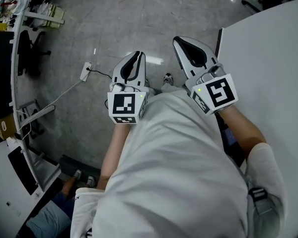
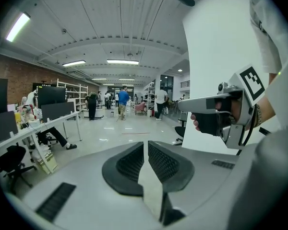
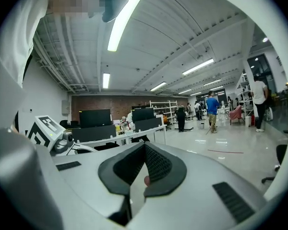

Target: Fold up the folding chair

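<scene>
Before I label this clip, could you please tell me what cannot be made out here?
Folding chair: in no view; head view, the person's shirt hides the floor beneath.
White surface: cut off by the head view's right edge.
Distant people: too small, left gripper view.

Loads of room straight ahead: the grey floor [image 1: 139, 19] in front of the person is bare, and in both gripper views it runs on as a long, wide aisle. The right side's tight, with a big white panel [image 1: 268, 48] just beside the right gripper [image 1: 184, 44]. Off to the left, a power strip [image 1: 86, 71] and its cable lie on the floor. Past them there's a curved desk [image 1: 16, 43] with an office chair [image 1: 27, 53]. A seated person's legs [image 1: 49, 217] fill the lower left corner.
</scene>
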A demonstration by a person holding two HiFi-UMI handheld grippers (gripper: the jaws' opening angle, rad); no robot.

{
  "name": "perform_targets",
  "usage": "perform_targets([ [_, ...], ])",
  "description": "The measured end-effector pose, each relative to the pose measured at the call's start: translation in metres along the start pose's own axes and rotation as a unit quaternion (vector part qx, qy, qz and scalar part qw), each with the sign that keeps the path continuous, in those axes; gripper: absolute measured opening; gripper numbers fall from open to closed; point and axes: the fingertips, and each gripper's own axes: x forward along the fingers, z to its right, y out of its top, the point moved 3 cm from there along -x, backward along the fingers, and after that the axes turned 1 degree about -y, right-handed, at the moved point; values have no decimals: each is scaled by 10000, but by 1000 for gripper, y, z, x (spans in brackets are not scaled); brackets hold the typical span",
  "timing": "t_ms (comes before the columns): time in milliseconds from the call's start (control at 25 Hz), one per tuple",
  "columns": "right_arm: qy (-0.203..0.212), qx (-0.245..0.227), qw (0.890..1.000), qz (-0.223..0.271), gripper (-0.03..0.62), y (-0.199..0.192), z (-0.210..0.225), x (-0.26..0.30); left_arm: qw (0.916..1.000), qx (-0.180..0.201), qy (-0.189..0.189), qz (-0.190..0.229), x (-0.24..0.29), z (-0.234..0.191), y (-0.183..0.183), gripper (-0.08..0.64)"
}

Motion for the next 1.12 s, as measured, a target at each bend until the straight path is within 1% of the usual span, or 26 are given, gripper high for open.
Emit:
perform_targets([
  [120,-150,77,9998,71,6,-4,-1,-2,9998,-77,142,66,0,7,1,38],
  [240,-168,134,9997,92,6,-9,-2,-1,9994,-160,276,147,-1,10,1,38],
  [400,-153,515,9986,35,6,-16,-6,8,9972,-345,475,453,-9,5,5,38],
  [480,-16,664,9978,-45,6,-21,-12,11,9949,-508,635,603,-15,0,5,38],
  [520,105,655,9978,-84,6,-23,-17,12,9932,-598,735,675,-18,-3,4,38],
  [600,366,518,9979,-133,6,-24,-29,14,9897,-739,913,816,-25,-10,4,38],
  [720,628,361,9973,-155,5,-23,-46,19,9862,-817,1115,907,-34,-21,3,38],
  [880,844,363,9955,-213,5,-25,-58,35,9831,-906,1328,878,-41,-34,-1,38],
  [1120,936,451,9928,-596,5,-35,-71,58,9785,-1079,1613,697,-59,-53,-12,38],
])
